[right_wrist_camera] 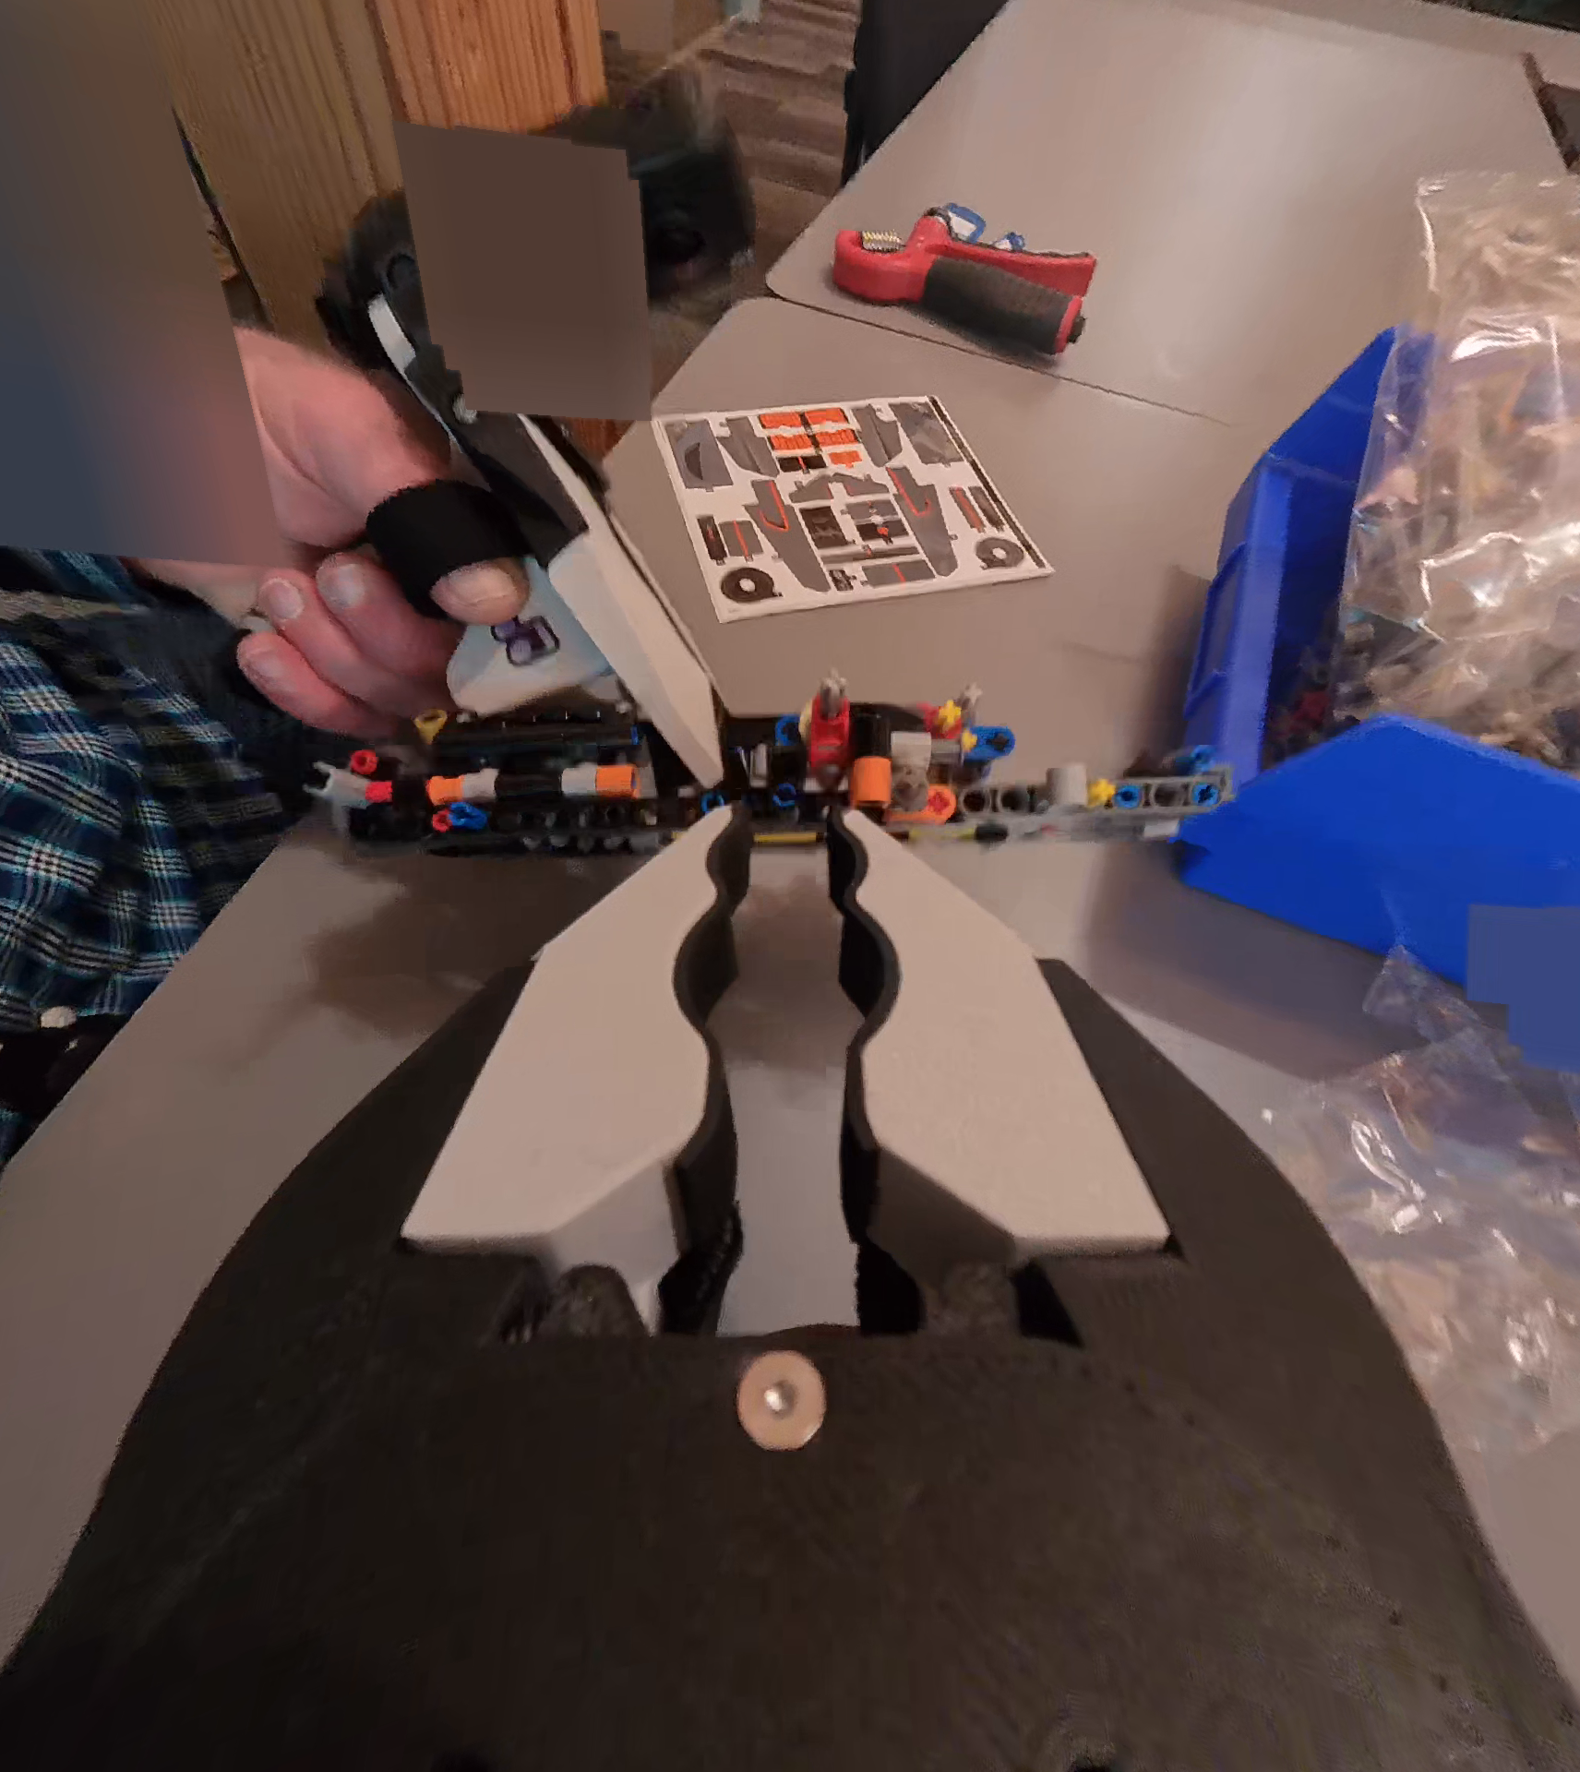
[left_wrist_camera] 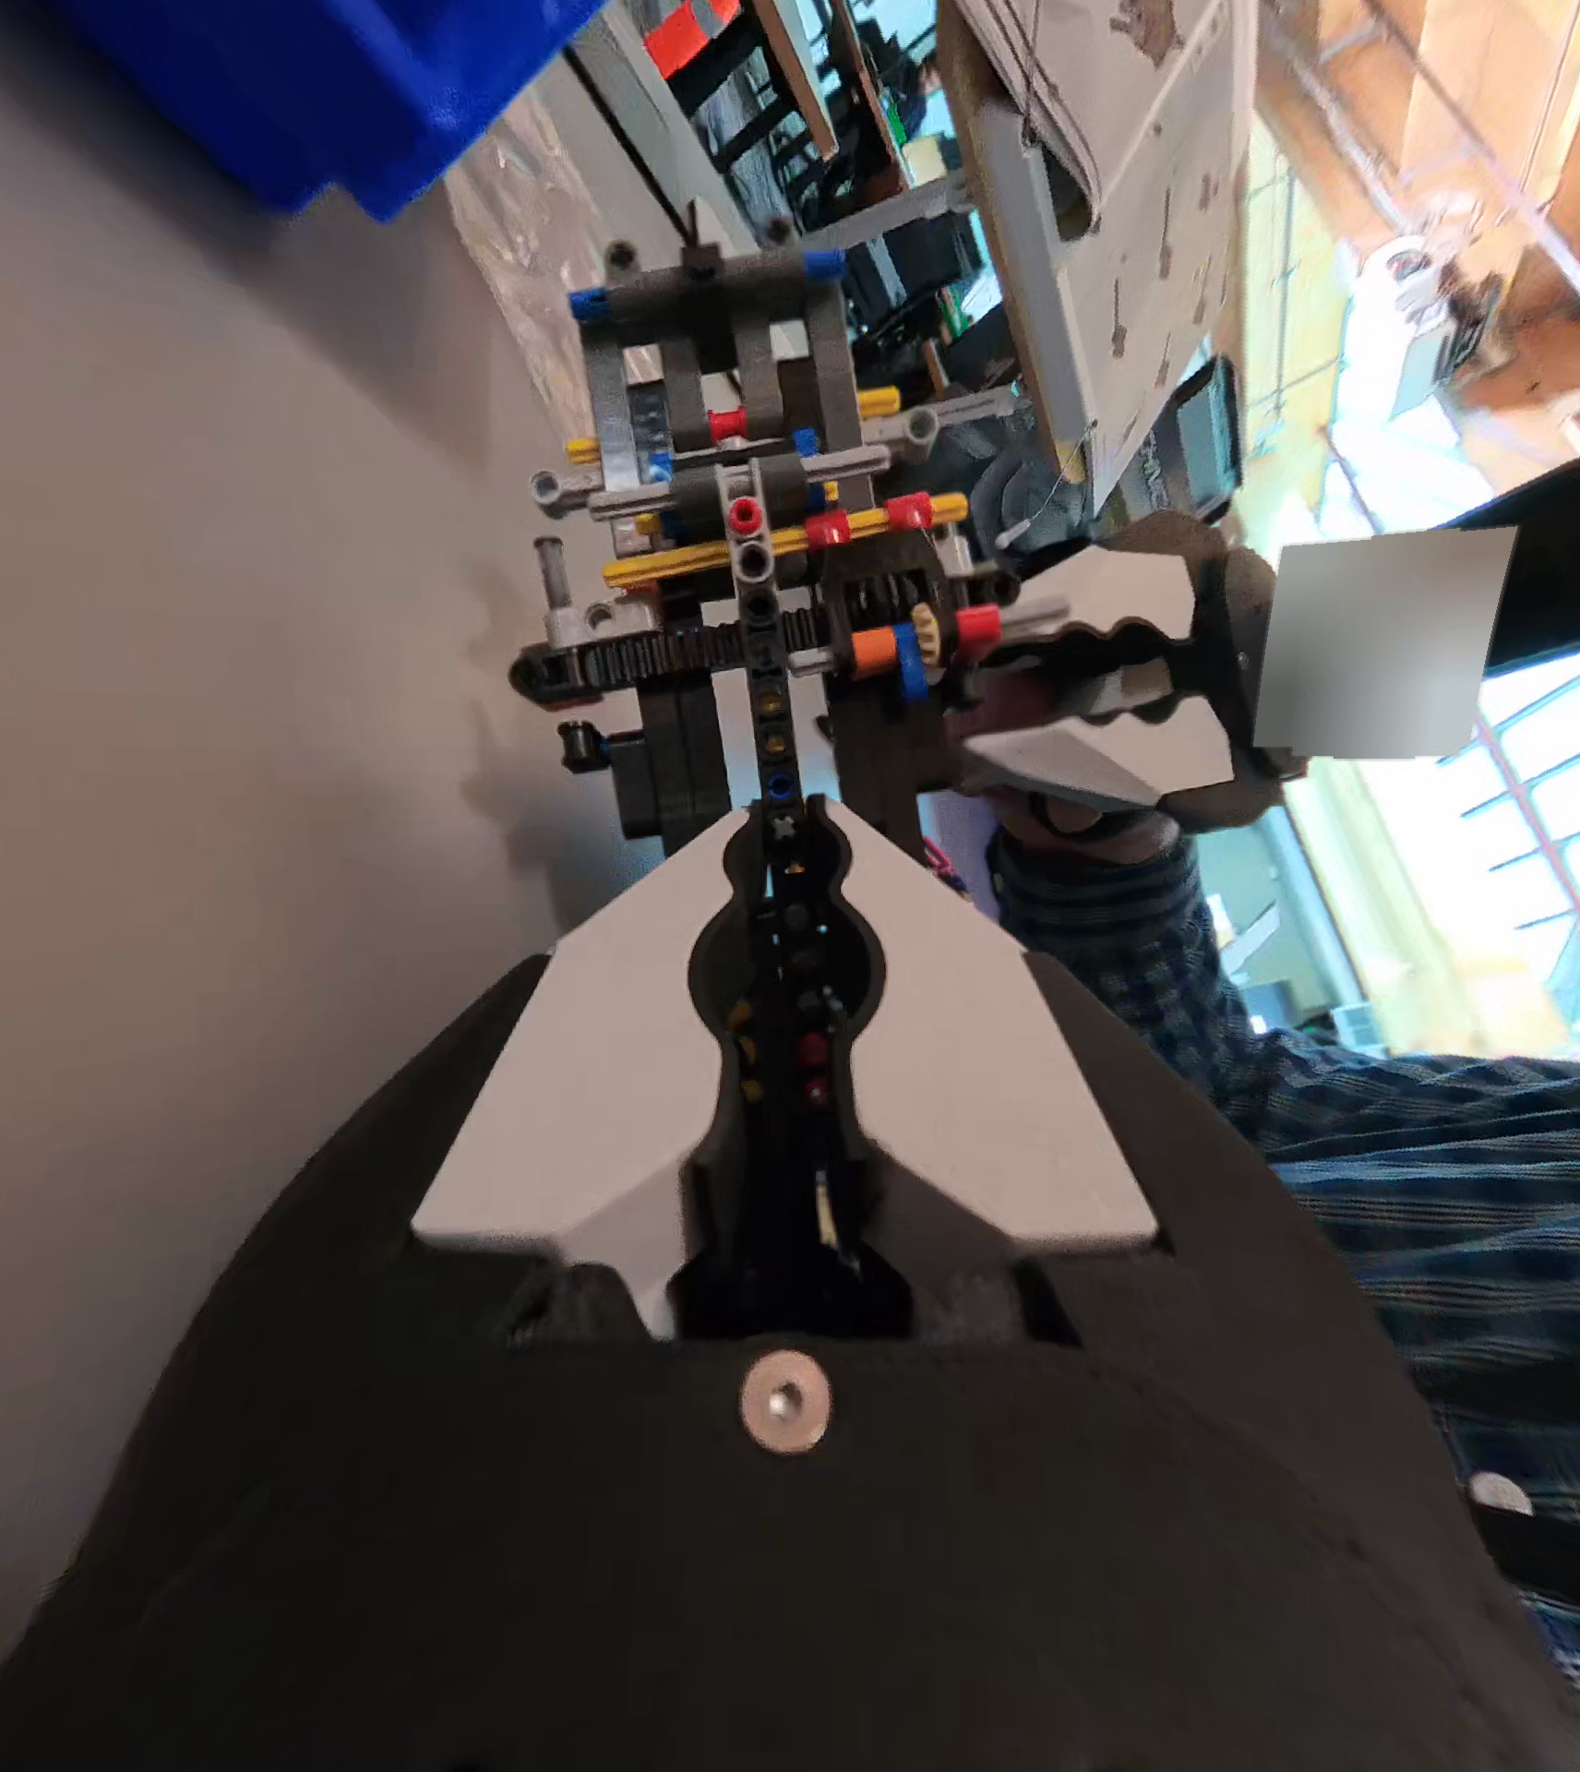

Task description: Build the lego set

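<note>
The partly built lego model (left_wrist_camera: 748,537) is a long frame of black and grey beams with yellow axles and red, blue and orange pins. My left gripper (left_wrist_camera: 781,815) is shut on a black beam of it, and the model sticks out ahead of the fingers. In the right wrist view the model (right_wrist_camera: 872,767) lies lengthwise across the grey table (right_wrist_camera: 1151,221), with the left gripper (right_wrist_camera: 705,757) clamped on its middle from the upper left. My right gripper (right_wrist_camera: 786,820) is open and empty, its tips just short of the model's near side. It also shows in the left wrist view (left_wrist_camera: 997,671), beside the orange and blue axle.
A blue bin (right_wrist_camera: 1294,594) and clear bags of parts (right_wrist_camera: 1534,460) stand at the right. A sticker sheet (right_wrist_camera: 848,503) lies behind the model. A red-handled tool (right_wrist_camera: 959,268) lies farther back. A person's hand (right_wrist_camera: 335,537) and plaid sleeve (right_wrist_camera: 48,767) are at the left. The tips of one gripper are about 5 centimetres away from the tips of the other.
</note>
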Available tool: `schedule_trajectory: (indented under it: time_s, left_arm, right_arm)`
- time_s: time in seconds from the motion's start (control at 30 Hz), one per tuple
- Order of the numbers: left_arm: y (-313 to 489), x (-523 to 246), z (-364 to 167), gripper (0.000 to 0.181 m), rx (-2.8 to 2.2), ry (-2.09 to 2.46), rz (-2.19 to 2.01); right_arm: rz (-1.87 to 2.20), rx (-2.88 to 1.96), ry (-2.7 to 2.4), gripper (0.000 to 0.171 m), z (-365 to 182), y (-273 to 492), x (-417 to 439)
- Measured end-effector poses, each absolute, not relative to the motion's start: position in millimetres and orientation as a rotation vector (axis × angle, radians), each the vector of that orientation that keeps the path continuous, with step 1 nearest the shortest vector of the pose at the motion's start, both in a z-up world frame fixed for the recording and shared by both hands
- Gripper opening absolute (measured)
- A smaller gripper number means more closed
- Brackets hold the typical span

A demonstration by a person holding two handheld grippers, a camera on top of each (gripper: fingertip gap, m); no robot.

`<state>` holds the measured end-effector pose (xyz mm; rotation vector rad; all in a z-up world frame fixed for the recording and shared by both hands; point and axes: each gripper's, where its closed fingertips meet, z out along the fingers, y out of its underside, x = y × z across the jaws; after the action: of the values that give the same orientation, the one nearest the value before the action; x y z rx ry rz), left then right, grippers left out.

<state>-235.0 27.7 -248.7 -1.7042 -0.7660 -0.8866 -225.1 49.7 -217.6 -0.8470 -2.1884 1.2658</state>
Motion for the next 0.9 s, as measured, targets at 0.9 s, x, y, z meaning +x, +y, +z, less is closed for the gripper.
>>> schedule_trajectory:
  time_s: [0.9]
  left_arm:
    - [85,-205,-251,0.007,-2.231,-0.309,-0.841]
  right_arm:
    - [0.684,-0.520,-2.072,0.020,-223,101,-187]
